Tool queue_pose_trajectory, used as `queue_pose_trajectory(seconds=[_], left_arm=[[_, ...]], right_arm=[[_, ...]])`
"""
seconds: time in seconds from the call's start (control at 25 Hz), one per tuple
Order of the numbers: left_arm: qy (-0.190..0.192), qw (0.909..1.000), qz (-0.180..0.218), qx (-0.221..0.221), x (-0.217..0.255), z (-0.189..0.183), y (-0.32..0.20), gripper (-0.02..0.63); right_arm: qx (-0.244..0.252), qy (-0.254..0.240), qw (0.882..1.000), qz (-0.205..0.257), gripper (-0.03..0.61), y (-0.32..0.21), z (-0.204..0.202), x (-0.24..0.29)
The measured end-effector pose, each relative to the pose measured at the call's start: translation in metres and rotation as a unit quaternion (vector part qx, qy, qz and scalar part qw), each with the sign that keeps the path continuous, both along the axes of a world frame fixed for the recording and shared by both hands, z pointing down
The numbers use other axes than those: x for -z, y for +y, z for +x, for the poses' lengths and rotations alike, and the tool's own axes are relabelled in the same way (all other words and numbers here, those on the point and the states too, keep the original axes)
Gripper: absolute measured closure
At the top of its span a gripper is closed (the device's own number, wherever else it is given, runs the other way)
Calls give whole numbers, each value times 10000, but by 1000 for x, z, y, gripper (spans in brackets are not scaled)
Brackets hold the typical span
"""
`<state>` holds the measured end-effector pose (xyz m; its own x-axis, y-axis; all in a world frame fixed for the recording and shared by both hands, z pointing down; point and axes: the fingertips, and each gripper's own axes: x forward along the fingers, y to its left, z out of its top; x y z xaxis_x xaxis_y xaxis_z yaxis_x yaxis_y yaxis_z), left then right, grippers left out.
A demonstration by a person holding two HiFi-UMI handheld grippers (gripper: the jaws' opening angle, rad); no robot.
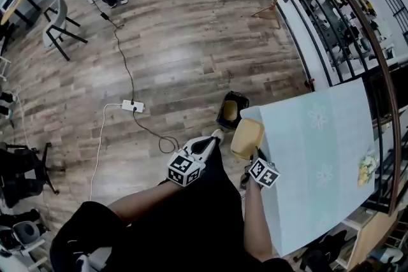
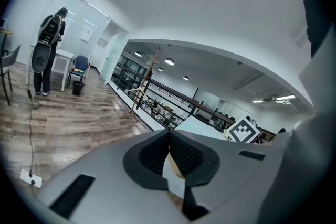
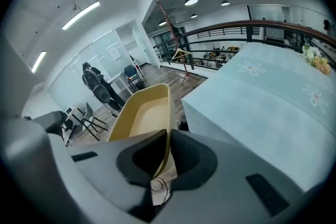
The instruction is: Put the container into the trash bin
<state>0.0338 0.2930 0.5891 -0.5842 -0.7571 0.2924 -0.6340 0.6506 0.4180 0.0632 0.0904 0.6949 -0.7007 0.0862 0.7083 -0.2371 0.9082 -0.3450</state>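
As our right gripper (image 1: 254, 153) (image 3: 167, 138) pinches the yellow container (image 1: 247, 138) (image 3: 143, 110) by its rim at the surface's (image 1: 319, 200) corner, our left gripper (image 1: 214, 137) (image 2: 169, 135) is pressed together.

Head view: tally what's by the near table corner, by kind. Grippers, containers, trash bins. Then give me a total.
Two-jaw grippers: 2 (left gripper, right gripper)
Yellow plastic container: 1, clamped by its rim in the right gripper
Black trash bin: 1, on the wooden floor
Total: 4
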Motion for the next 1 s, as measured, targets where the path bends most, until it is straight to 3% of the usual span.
queue_pose_trajectory(seconds=[0.24,0.56,0.88,1.0], left_arm=[[52,9994,-154,308,-11,-59,8,598],[400,9977,-510,210,-39,-150,-30,599],[486,9960,-730,190,-50,-202,-75,598],[723,9943,-723,308,-65,-217,-74,599]], right_arm=[[337,183,9993,28,532,12,-71,-48],[453,724,9963,21,532,0,-151,-119],[1112,1005,9882,300,532,-9,-178,-163],[982,1172,9880,230,532,-1,-182,-183]])
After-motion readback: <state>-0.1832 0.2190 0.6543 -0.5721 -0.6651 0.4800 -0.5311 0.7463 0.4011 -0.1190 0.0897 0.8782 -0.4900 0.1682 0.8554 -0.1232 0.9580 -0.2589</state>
